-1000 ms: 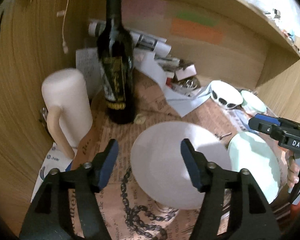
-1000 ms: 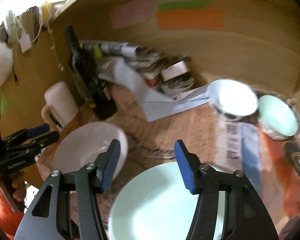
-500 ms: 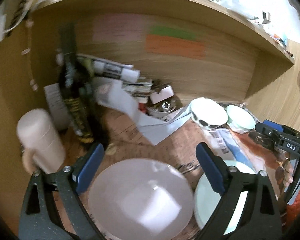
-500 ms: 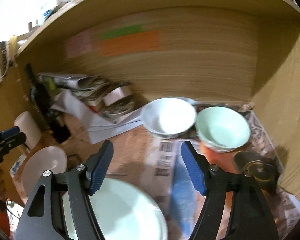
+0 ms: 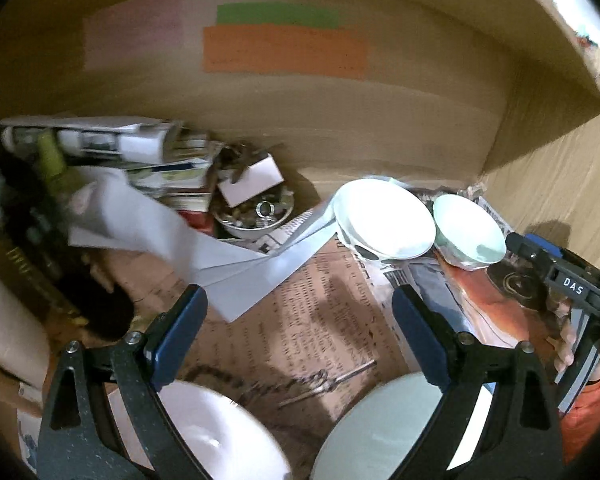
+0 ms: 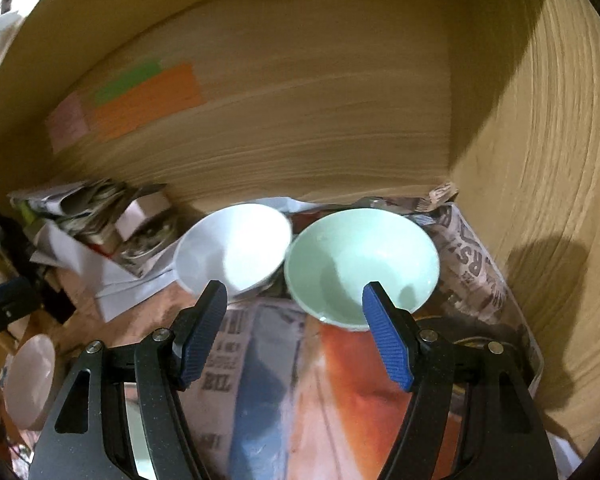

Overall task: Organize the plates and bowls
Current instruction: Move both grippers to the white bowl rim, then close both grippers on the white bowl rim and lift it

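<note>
1. Bowls sit side by side at the back of the newspaper-covered bench (image 6: 260, 392): a glossy white bowl (image 6: 236, 248) and a pale green bowl (image 6: 360, 264), rims nearly touching.
2. Right gripper (image 6: 296, 320), blue ribbed pads, has just been opening and hangs released, nothing between its jaws.
3. Left gripper (image 5: 300, 336) has likewise been opening, empty, above a smooth white plate (image 5: 204, 436) and a pale green plate (image 5: 384, 432).

White bowl (image 6: 236, 248), dark oval spots on its outer wall in left wrist view. Beside it a pale mint-green bowl (image 6: 360, 264). Lower frame: white plate (image 5: 204, 436), pale green plate (image 5: 384, 432). Both tongs black with blue pads (image 6: 388, 340). Newspaper (image 5: 300, 320) brown with black print. Back wall: orange strip (image 5: 284, 50), green strip (image 5: 276, 14), pink patch (image 5: 132, 36).
</note>
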### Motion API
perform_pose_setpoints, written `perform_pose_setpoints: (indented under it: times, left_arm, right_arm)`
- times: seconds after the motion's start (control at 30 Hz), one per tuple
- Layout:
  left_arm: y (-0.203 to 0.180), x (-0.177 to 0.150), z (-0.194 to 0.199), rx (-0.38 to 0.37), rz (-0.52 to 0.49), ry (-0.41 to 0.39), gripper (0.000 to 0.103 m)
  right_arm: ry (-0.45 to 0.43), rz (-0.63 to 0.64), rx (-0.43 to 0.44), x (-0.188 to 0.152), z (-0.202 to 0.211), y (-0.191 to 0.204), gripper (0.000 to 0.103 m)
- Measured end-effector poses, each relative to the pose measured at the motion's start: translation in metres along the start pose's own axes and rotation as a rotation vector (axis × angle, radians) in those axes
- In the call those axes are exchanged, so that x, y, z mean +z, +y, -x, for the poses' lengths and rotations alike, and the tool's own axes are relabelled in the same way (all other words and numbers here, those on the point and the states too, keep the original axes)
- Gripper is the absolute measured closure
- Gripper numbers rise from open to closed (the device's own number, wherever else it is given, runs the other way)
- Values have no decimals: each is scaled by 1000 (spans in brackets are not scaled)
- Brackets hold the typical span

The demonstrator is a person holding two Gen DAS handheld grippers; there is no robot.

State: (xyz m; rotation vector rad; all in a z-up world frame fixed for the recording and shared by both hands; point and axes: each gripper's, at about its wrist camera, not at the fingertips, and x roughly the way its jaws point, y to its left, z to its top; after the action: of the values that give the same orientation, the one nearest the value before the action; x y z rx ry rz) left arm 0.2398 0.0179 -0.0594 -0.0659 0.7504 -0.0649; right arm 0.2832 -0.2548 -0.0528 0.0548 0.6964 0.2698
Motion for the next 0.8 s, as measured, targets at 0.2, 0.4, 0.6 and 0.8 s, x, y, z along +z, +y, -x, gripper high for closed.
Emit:
perform_pose_setpoints:
  times: [0.2,0.4,0.6,0.8]
  left_arm:
    - [-26,21,-40,8,-26,74,8]
    - [-42,35,-80,-9,-28,142,8]
    - [-53,46,-122,12,-37,204,17]
    - [-55,48,-159,29,-39,294,42]
  right_arm:
    - [19,-23,31,5,-16,-5,36]
    - [41,-21,83,7,-34,0,36]
    - [55,-26,130,4,-47,2,36]
    - [71,-46,146,3,-54,-6,36]
